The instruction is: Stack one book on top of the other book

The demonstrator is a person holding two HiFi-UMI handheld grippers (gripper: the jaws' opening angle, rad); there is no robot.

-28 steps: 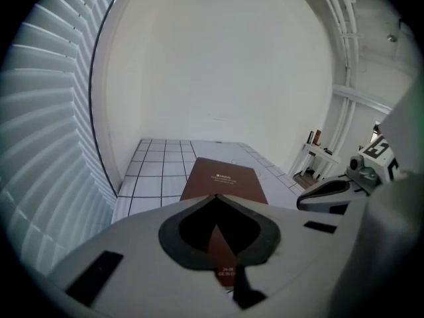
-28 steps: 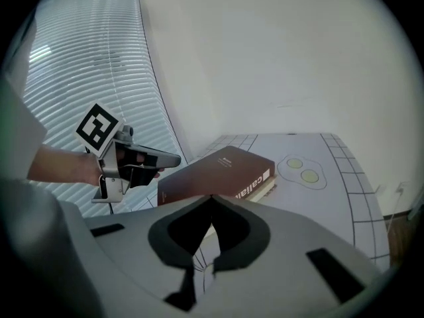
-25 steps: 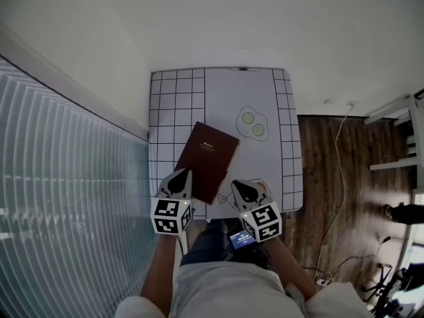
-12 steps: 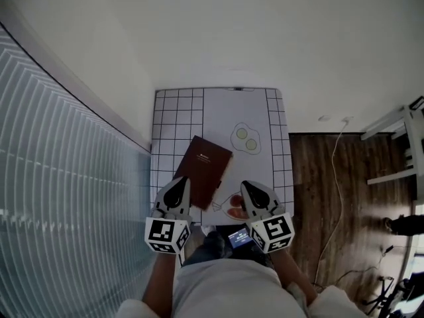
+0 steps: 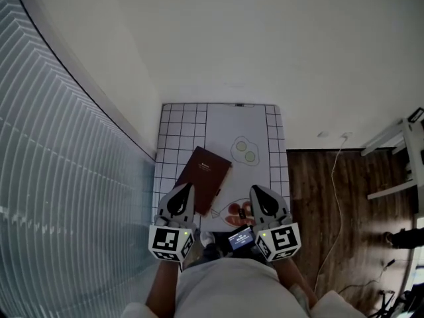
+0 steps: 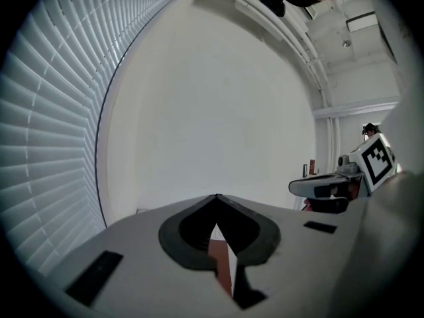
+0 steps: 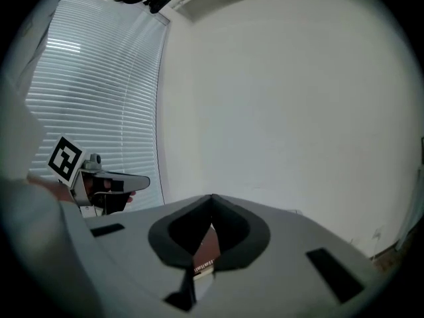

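A dark red book (image 5: 204,179) lies askew on the white table (image 5: 252,121), near its left front part. Only this one cover shows; I cannot tell whether another book lies under it. My left gripper (image 5: 185,188) is shut and empty, held above the book's near corner, close to my body. My right gripper (image 5: 255,189) is shut and empty too, a little right of the book. In the left gripper view a sliver of the book (image 6: 222,264) shows below the closed jaws. The right gripper view shows the book's edge (image 7: 207,250) the same way.
The table cover has a black grid and printed eggs (image 5: 245,151) and a plate drawing (image 5: 233,212). Window blinds (image 5: 59,177) fill the left side. Wooden floor (image 5: 331,204) with a white cable (image 5: 335,177) lies to the right, with white shelving (image 5: 397,151) further right.
Both grippers have risen and drawn back toward my body, still shut. The book has stayed where it lay on the table; the head view has tilted so the table looks smaller.
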